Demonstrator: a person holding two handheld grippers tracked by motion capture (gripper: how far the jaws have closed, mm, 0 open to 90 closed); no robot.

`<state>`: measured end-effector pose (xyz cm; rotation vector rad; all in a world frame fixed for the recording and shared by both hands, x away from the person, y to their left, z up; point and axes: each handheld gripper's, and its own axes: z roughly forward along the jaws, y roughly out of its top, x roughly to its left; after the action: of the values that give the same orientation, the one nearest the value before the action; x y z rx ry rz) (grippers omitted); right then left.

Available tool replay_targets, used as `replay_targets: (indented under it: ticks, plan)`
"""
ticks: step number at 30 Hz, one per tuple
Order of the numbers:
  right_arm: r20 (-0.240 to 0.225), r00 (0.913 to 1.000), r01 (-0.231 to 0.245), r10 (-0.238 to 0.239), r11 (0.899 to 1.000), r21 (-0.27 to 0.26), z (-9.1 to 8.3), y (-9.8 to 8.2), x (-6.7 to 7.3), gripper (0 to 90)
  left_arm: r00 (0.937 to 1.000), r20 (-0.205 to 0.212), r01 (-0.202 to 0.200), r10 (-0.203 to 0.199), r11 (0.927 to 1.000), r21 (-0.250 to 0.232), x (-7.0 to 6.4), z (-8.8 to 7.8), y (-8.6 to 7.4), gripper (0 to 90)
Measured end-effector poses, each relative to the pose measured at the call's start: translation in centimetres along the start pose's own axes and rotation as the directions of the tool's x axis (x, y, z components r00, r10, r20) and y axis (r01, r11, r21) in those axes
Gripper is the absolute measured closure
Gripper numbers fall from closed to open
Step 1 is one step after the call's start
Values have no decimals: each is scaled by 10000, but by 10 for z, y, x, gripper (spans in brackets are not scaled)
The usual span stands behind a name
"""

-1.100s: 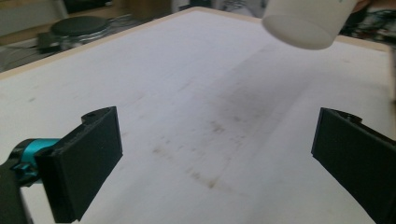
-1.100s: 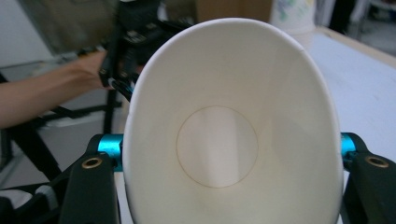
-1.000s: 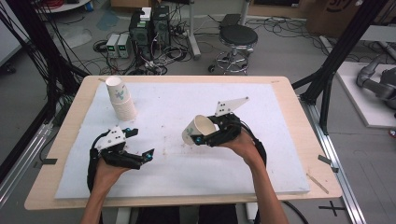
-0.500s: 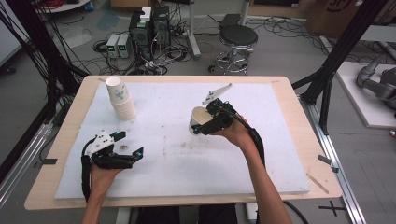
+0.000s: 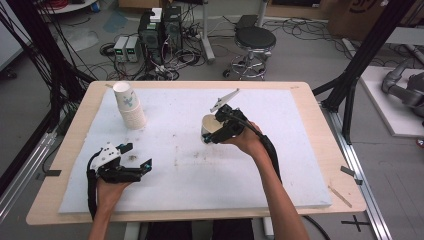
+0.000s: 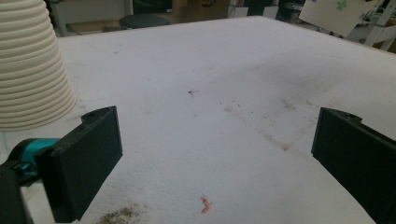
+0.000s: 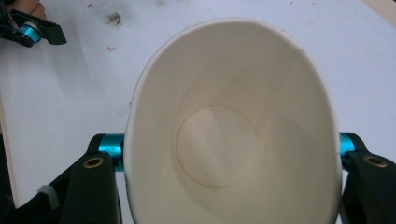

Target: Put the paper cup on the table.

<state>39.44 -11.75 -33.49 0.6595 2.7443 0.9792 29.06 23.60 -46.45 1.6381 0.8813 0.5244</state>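
Observation:
A white paper cup [image 5: 209, 126] is held above the middle of the white mat, with my right gripper [image 5: 220, 131] shut on its sides. In the right gripper view the cup [image 7: 219, 149] is squeezed into an oval between the two jaws, its empty inside facing the camera. A stack of paper cups [image 5: 131, 107] stands upside down at the far left of the mat, and it rises at the left edge of the left gripper view [image 6: 28, 70]. My left gripper [image 5: 136, 156] lies low over the mat near the front left, open, with nothing between its jaws [image 6: 215, 154].
The white foam mat [image 5: 300, 150] covers most of the wooden table [image 5: 325, 125] and carries dark smudges [image 5: 132, 158] by the left gripper. A small orange scrap [image 6: 204, 204] lies on the mat ahead of the left jaws. Cables, boxes and a stool [image 5: 255, 40] are on the floor beyond.
My right gripper has carried the cup away from the person, toward the mat's middle. The left gripper has sunk toward the mat and shifted slightly to the near left.

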Motion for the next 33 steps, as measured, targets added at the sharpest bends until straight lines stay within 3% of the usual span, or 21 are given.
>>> replay_targets:
  ticks: [12, 23, 33]
  plan:
    - [15, 9999, -113, 113, 9999, 57, 6, -1, -2, 346, 10000, -55, 73, -74, 9997, -218, 0, -2, -1, 17]
    - [-53, 9997, -249, 253, 9969, 743, 46, -9, -3, 345, 10000, -13, 36, -36, 9996, -289, 0, -3, -2, 18]
    - [67, 9998, 154, -164, 9915, 1290, 68, -8, 1, 345, 10000, -5, -27, 26, 9996, -286, 0, -2, -2, 17]
